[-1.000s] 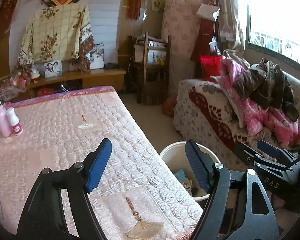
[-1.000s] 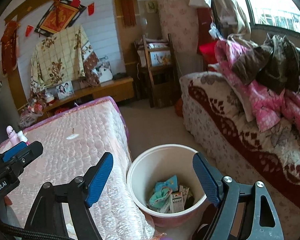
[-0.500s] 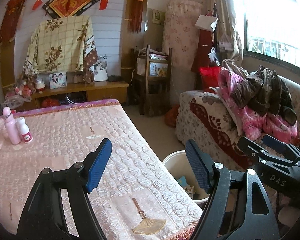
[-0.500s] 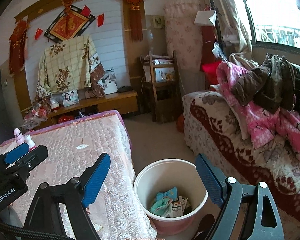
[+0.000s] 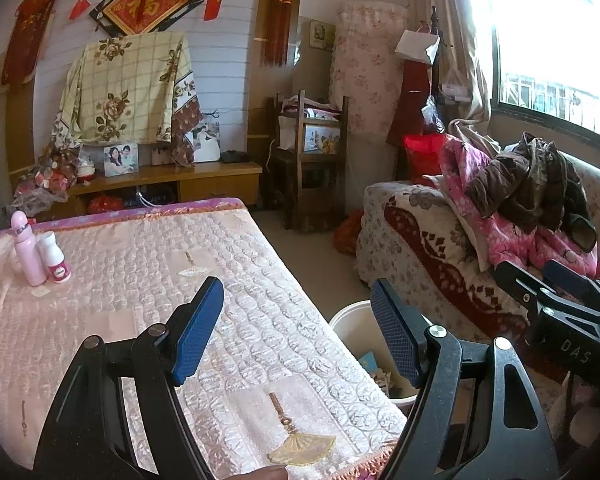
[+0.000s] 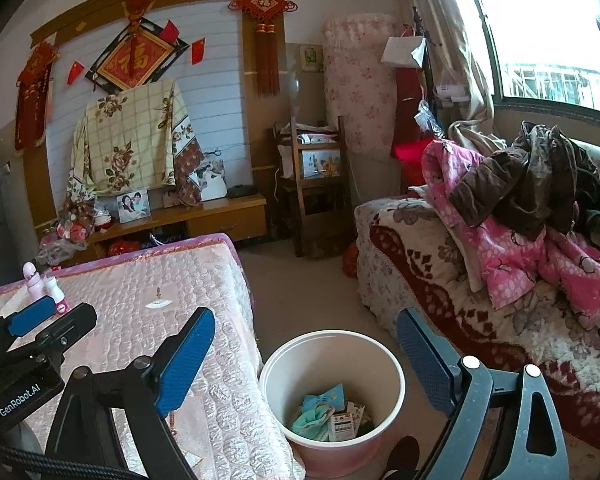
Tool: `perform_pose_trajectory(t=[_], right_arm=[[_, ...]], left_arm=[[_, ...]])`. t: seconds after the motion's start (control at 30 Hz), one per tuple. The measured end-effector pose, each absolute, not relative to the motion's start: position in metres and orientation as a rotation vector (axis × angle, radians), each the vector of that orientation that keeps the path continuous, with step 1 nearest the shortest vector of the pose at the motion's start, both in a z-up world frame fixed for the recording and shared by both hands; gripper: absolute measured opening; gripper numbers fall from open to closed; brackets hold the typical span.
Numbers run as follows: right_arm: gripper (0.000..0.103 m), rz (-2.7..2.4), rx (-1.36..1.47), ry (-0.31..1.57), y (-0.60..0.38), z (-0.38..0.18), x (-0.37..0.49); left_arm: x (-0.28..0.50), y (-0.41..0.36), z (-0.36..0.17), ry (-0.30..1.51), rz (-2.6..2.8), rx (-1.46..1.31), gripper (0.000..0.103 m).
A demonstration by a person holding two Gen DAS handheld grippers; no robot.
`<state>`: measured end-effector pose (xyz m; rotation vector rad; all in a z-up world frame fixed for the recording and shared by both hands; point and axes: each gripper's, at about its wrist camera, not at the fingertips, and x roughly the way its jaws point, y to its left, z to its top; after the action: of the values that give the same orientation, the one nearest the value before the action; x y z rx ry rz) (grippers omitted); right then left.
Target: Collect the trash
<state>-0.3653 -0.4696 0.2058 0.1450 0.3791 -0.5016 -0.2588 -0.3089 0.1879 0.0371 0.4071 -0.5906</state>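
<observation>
Step in hand: judged from the scene, the drop into the bin looks done and the next piece of trash has to be found; both grippers are empty and raised over the near end of the tabletop (image 5: pixel 148 280)
Left gripper (image 5: pixel 296 332): jaws stand well apart with nothing between them; it looks across the quilted pink cover on the tabletop
Right gripper (image 6: pixel 306 356): jaws are opening wider, nothing between them; it hangs above the bin
Bin (image 6: pixel 268 364): white inside with a pink foot, on the floor just beside the tabletop's right edge, between it and the sofa (image 6: pixel 440 280); paper wrappers and a teal scrap (image 6: pixel 314 420) lie at its bottom
Trash left to collect: no loose piece shows plainly on the cover; some small pale bits near the far left edge, by the bottles, are too small to tell
Not trash: a tall pink bottle (image 5: pixel 26 248) and a short white bottle (image 5: pixel 56 260) stand upright, touching or nearly so, at the far left of the tabletop; leave them standing
How to do it well: sweep the view slowly over the whole cover and the floor round the bin before committing; the fan motif (image 5: pixel 302 448) is stitched into the cover, not litter
Approach: come down on any flat scrap with jaws open wide and pinch at one edge; the quilting may bunch and get caught
Risk: the two grippers sit near each other; keep the right one by the bin side
</observation>
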Motion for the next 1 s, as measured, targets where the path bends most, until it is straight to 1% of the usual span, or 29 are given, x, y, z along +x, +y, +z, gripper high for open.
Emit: perform_pose_trajectory(t=[1.0], right_arm=[[0.092, -0.498, 0.149, 0.397, -0.4728, 0.2017, -0.3648]], left_arm=[[-0.2601, -0.3102, 0.1852, 0.415, -0.578, 0.048, 0.075]])
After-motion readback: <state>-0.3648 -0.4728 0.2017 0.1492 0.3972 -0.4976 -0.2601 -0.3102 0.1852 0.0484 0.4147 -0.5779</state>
